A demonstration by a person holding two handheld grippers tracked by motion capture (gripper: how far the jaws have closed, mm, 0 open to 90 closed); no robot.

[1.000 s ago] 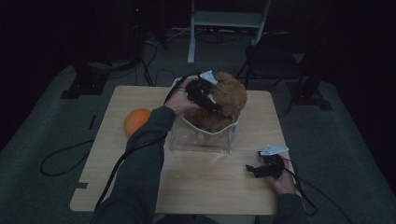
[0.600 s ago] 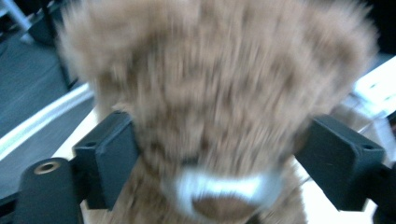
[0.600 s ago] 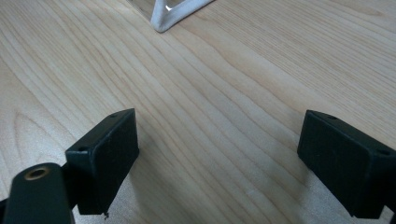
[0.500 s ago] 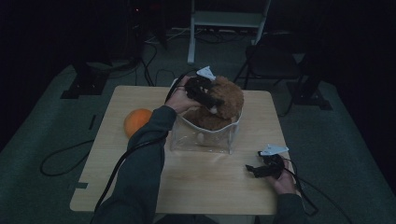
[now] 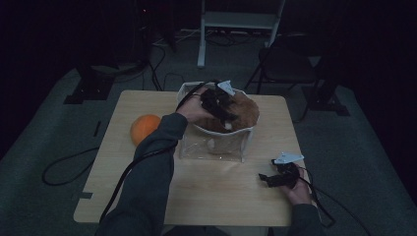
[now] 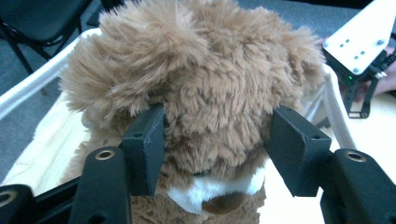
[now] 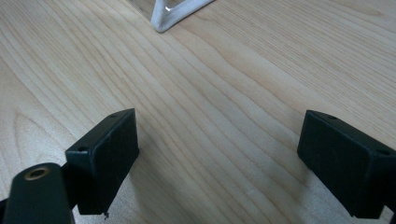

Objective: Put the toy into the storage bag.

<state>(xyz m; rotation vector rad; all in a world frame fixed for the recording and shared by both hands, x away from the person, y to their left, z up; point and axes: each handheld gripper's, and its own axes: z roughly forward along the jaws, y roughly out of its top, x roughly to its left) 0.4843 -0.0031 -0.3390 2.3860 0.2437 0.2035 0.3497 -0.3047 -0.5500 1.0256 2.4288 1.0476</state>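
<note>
Worktop (image 5: 216, 189) lying under both tools. Clear bin (image 5: 212, 143) sitting below left tool (image 5: 227, 117). Brown teddy bear (image 6: 205, 88) sitting in bin, left tool jaws just closing, pressing its head. Right tool (image 5: 265, 179) resting wide, holding nothing.

Plush bear (image 6: 205, 88): long shaggy brown pile, matt, with a white patch of shorter fleece. Container (image 5: 216, 147): clear glossy plastic walls, white rim. Table (image 7: 224, 93): pale wood, fine grain, smooth satin finish. Left gripper (image 6: 212, 149) pads: matt black plastic. Ball (image 5: 144, 128) at nine o'clock: matt orange.
</note>
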